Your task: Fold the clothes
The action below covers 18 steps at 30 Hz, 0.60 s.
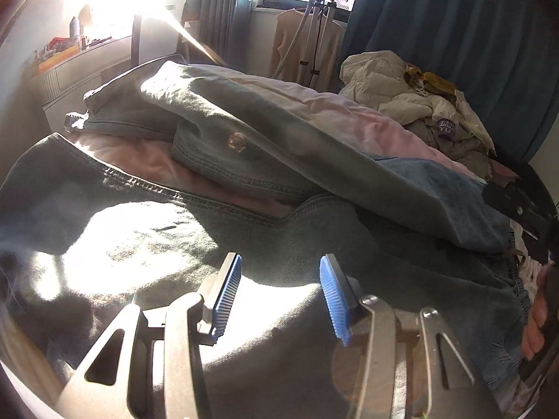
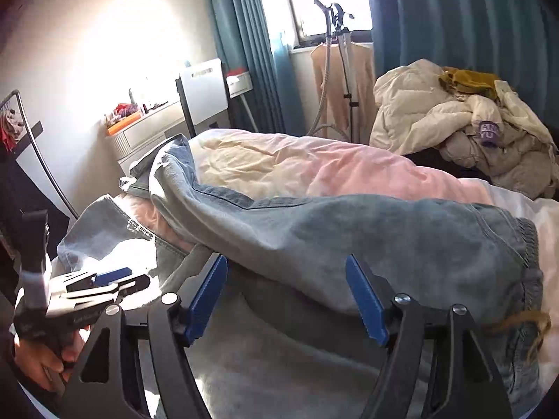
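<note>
Jeans half folded on the bed

Both my grippers, the left gripper (image 1: 281, 295) and the right gripper (image 2: 291, 296), hover with jaws apart and empty over the jeans (image 2: 349, 230) on the pink duvet (image 2: 314, 167).

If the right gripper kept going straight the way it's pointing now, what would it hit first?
Most likely the folded-over leg of the jeans, which lies right ahead of the open right gripper with nothing between its jaws. Depth is hard to judge through the fisheye.
</note>
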### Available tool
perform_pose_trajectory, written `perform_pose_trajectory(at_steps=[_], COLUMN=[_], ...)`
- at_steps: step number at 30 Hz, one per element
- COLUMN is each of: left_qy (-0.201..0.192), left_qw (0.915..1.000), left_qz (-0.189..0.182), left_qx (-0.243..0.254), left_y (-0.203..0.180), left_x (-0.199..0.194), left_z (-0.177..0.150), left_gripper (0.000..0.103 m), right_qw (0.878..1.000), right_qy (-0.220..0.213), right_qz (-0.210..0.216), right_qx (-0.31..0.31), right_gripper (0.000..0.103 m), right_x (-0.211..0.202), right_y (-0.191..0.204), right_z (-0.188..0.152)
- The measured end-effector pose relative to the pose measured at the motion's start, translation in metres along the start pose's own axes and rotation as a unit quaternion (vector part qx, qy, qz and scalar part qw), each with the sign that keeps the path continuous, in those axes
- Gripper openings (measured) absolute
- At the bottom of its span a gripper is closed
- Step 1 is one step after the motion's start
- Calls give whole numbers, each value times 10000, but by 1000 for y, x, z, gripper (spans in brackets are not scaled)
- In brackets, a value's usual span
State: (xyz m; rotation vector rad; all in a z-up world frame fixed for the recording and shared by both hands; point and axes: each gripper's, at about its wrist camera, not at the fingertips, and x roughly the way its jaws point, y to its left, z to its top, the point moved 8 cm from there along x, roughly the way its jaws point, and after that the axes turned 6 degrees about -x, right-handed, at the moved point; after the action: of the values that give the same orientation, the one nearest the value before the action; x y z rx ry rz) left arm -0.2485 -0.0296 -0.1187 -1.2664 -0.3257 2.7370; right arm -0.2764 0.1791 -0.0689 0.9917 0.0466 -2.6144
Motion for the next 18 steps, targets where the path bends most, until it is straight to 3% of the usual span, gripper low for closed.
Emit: perform_pose_trajectory(at_steps=[3,7,12,16,18], left_qy=[129,262,492,505,516], left_qw=[9997,9983,9909,9884,9875], left_qz=[-208,-512,-1249,-1413,-1457], left_qx=[-21,-31,-143,-234,-308], left_y=[-5,-10,-19,-18,-19], left_x=[17,34,54,61,60], left_z=[0,-1,-6,-3,-2], left_gripper=[48,48,48,48,48], right_qw=[9978,9857,9570,9400,9321], right_qy=[555,1479,2611,2958,3110], right_qz=[43,153,445,734,1125], right_qx=[-347,-791,-1187,-1534,-1473], right_gripper=[76,76,76,78,79], right_x=[54,137,221,243,238], right_y=[2,5,7,10,12], right_z=[35,58,44,21,15])
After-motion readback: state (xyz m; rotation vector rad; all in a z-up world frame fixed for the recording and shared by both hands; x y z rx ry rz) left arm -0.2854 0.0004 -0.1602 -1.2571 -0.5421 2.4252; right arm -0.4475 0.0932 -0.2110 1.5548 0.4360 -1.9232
